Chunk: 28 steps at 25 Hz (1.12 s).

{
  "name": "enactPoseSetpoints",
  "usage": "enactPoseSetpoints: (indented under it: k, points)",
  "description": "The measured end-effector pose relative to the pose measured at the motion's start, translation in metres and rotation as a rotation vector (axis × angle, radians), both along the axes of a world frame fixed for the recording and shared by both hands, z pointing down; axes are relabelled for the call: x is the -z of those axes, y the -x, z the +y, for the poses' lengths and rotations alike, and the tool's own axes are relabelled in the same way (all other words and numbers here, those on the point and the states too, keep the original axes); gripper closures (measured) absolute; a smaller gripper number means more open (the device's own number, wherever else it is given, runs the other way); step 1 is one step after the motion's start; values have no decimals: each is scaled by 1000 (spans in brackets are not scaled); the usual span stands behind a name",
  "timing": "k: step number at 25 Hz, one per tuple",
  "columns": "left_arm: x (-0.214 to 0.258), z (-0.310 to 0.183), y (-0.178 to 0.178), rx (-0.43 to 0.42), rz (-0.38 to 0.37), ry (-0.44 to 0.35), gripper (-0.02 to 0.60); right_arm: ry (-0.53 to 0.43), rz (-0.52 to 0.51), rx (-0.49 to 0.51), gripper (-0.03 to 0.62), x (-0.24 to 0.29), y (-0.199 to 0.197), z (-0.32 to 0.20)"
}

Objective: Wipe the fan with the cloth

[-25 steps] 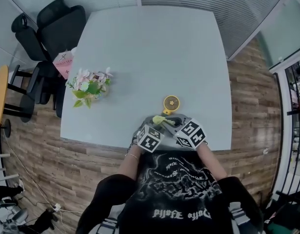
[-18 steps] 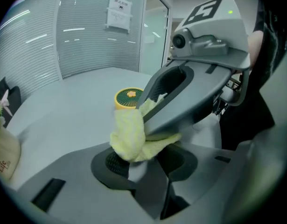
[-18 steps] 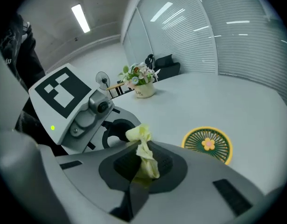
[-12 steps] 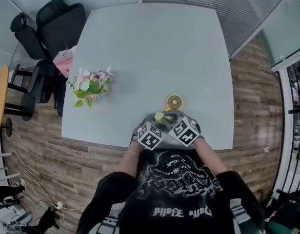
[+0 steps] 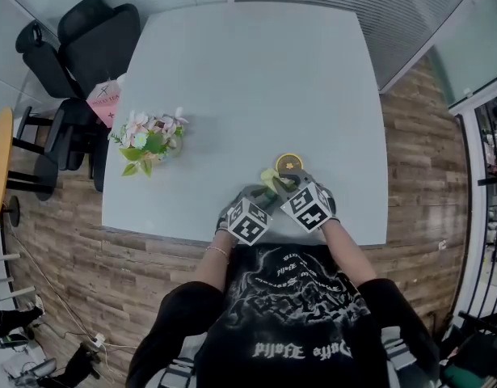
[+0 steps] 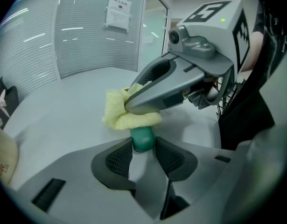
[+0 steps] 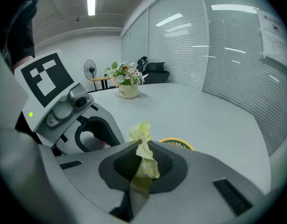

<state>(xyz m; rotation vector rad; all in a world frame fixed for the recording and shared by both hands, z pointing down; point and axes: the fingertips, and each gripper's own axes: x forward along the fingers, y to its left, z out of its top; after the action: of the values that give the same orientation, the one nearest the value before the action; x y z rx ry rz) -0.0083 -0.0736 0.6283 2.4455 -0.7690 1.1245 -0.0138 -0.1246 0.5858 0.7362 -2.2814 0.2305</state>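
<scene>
Judging by its look, I take the fan for a light little handheld thing: a round yellow head with a fine dark grille, lying near the front edge of the pale table, just ahead of both tools. Its rim looks like hard, smooth plastic. The grille seems thin enough to bend if I lean on it, so I would press gently. The green stem between the pads of my left gripper I read as the fan's handle. It is a smooth, glossy cylinder, and the ribbed black pads are closed on it from both sides. That seems the right place to hold, since the stem is stiff and this leaves the head free for wiping. Slick plastic could twist in that grip, so I would want a firm clamp. The cloth is pale yellow and fluffy, soft and limp. My right gripper has its jaws pinched together on a bunched fold of it, with a crumpled tuft poking out past the tips. In the left gripper view that bundle sits on top of the stem, touching it, under the right gripper's grey finger. Being so floppy, the cloth will only wipe where the jaw tips push it.
</scene>
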Motion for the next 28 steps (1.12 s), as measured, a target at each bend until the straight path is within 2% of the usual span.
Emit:
enactPoseSetpoints:
  k: [4,10,14,22,28]
  points:
    - [0,0,0,4,2,5,407,-5,21,-16,557,2,-3,-7]
    - [-1,0,0,15,13,17,407,-3,31,-116,557,3,-19,-33]
    - [-1,0,1,19,14,22,407,-23,35,-88,557,4,-18,-41]
    - [0,-2,0,50,23,30,408,-79,27,-157,557,9,-25,-65]
    - [2,-6,2,109,82,80,410,-91,62,-192,560,11,-47,-75]
